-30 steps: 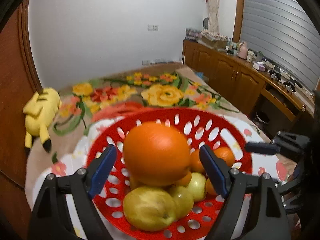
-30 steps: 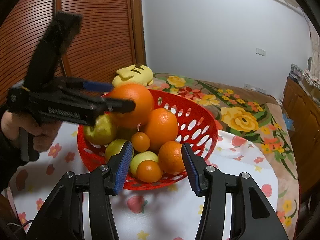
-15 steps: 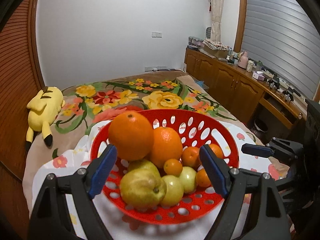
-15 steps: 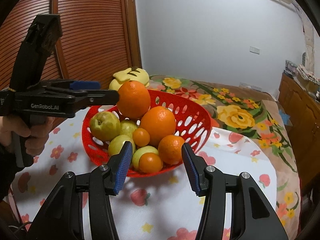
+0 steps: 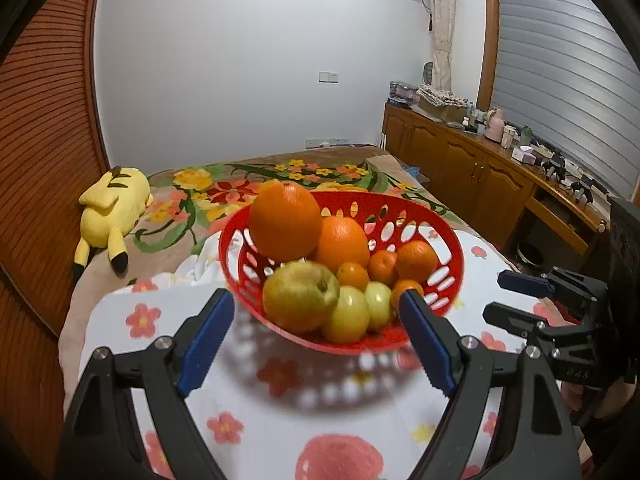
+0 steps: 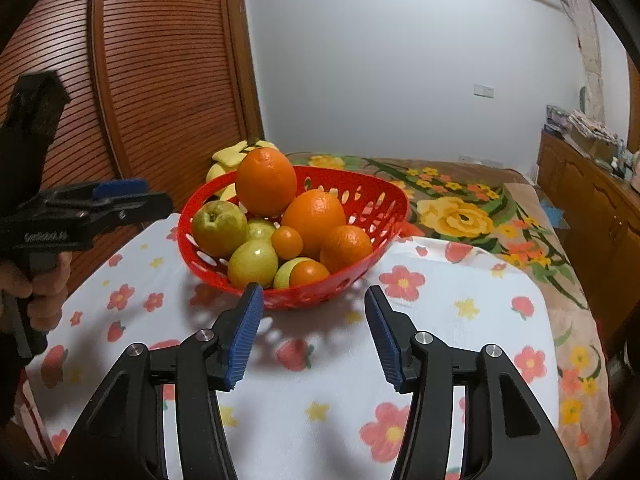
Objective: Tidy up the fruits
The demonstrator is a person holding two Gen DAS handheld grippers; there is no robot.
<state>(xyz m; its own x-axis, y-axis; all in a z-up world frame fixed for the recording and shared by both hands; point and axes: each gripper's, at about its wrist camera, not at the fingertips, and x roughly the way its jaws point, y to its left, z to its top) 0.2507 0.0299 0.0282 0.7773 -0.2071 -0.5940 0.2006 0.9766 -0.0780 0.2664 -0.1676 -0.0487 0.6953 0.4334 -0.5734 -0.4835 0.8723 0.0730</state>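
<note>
Left wrist view: left gripper [image 5: 316, 300] jaws wide apart, nothing between the pads, hanging just short of the near rim of the red basket [image 5: 452, 248]. Basket sits on a white cloth with red flowers [image 5: 248, 412], piled full: a big orange [image 5: 285, 222] on top at the far left, a second orange [image 5: 344, 242] right of it, a yellow-green pear [image 5: 298, 300] at the near front, small tangerines and pale green fruits on the right. Right gripper [image 5: 508, 298] comes in from the right edge, apart from the basket. Behind: floral bedspread [image 5: 224, 184], yellow plush toy [image 5: 110, 208] lying far left, wooden cabinets [image 5: 472, 168] along the right wall with clutter on top, white wall, slatted wood panel on the left.

Right wrist view: right gripper [image 6: 314, 300] jaws at a moderate gap, have just been opening, empty, tips just near of the basket [image 6: 384, 200]. Same heap, large orange [image 6: 266, 182] on top. Left gripper [image 6: 144, 196] enters from the left, held by a hand [image 6: 38, 288], tips near the basket's left rim, not touching. Cloth [image 6: 460, 320] covers the near surface; bedspread [image 6: 460, 216] and cabinets [image 6: 588, 184] far right.
</note>
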